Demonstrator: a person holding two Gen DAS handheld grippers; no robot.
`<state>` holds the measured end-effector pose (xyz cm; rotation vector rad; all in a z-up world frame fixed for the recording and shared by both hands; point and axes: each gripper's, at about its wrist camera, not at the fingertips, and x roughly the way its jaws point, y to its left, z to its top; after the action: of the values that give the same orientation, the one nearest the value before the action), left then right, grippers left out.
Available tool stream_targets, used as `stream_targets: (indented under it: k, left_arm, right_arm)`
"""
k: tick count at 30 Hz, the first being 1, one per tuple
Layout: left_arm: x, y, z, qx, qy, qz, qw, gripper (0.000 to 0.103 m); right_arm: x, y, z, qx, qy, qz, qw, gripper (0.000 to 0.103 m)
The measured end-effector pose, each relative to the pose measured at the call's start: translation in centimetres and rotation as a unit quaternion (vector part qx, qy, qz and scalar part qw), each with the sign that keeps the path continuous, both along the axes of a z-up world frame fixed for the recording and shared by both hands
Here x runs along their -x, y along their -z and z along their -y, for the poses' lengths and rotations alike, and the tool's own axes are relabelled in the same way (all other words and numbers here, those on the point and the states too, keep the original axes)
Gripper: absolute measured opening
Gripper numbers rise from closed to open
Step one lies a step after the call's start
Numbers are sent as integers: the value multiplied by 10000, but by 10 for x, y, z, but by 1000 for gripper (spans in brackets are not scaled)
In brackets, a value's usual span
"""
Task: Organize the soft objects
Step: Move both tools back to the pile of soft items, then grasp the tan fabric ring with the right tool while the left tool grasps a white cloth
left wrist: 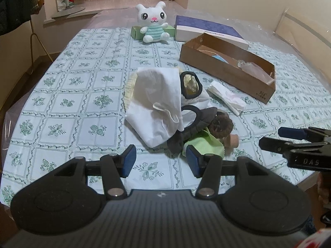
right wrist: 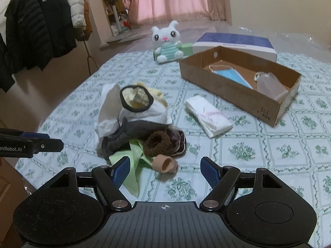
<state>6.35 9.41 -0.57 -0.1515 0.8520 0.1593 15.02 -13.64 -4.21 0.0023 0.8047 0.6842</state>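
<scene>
Left gripper [left wrist: 161, 161]: we hold it jaws apart and empty, tilted down at the table, just short of the heap.
Heap of soft things [left wrist: 165, 107]: beyond our left fingertips; white cloth [left wrist: 157, 103] on top, green cloth [left wrist: 203, 142] against the right-hand finger. We judge it unsorted.
Right gripper [right wrist: 165, 170]: jaws wide, holding nothing, angled down; the tan sock [right wrist: 165, 164] lies between its fingertips, untouched.
Cardboard box [right wrist: 227, 86]: well past the right fingers, open, likely where we sort things.
</scene>
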Motion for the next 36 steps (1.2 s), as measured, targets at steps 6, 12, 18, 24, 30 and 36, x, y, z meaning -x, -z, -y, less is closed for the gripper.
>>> stream_targets:
  k: [6, 12, 18, 24, 30, 36]
  left_arm:
    - [-5, 11, -1, 51, -22, -75, 10000, 50]
    - [-11, 23, -4, 64, -82, -156, 9998, 50]
    - [-17, 32, -11, 59, -164, -207, 9996, 50]
    - [-23, 39, -12, 57, -160, -249, 9995, 50]
    - [-26, 44, -11, 63, -130, -259, 9996, 50]
    - [-29, 45, -11, 76, -120, -218, 9997, 50]
  right_arm:
    - [-6, 17, -10, 126, -22, -126, 9998, 70]
    - [-16, 37, -25, 284, -61, -194, 9994, 57]
    - [-28, 48, -37, 355, 19, -174, 9992, 49]
    - [-28, 54, -43, 490, 6, -92, 9988, 35]
    - [-22, 53, -37, 651, -35, 81, 9978, 13]
    - [-25, 46, -21, 507, 160, 122, 9985, 4]
